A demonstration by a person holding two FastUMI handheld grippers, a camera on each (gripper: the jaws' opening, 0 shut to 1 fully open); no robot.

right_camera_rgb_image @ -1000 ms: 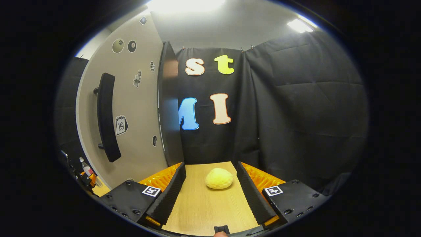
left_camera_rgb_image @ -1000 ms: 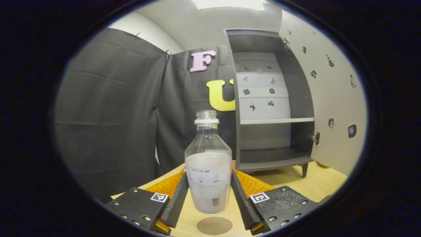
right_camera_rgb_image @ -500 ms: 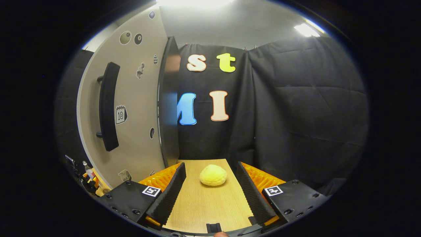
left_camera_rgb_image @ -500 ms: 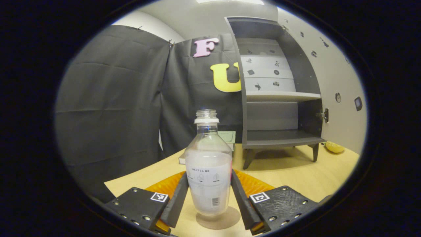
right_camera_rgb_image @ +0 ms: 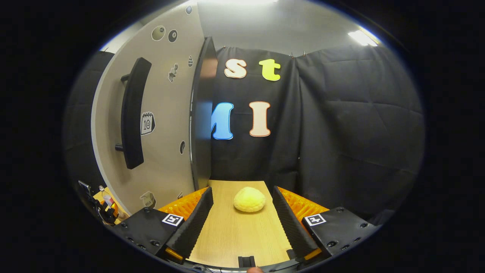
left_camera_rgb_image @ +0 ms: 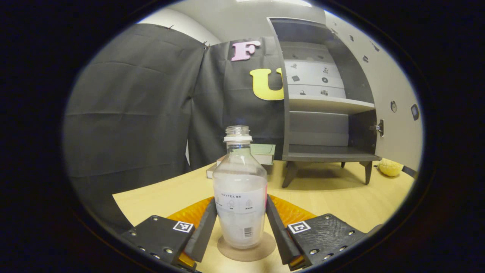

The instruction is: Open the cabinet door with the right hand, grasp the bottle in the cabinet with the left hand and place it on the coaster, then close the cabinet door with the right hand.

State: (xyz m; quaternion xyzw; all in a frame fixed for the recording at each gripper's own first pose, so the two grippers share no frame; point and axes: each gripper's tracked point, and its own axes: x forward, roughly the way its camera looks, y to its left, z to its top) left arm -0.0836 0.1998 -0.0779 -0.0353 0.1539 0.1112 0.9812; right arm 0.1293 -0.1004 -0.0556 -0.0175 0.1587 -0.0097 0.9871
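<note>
While the left gripper point(left_camera_rgb_image: 241, 227) stays clamped on its labelled midsection, the bottle point(left_camera_rgb_image: 240, 197) stands upright on the coaster point(left_camera_rgb_image: 246, 248), seemingly light, smooth plastic that suits this low, wide grip.

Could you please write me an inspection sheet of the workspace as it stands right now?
Surface: light wooden table.
Job's things: bottle, uncapped, upright on the round coaster; cabinet with shelves bare, door swung open, its handle free.
Clutter: yellow bun on the table ahead of the right gripper; green book left of the cabinet.
Grippers: left gripper shut on the bottle; right gripper open, holding nothing.
Cables: nothing seen.
Surroundings: black cloth walls, ceiling lights.
</note>
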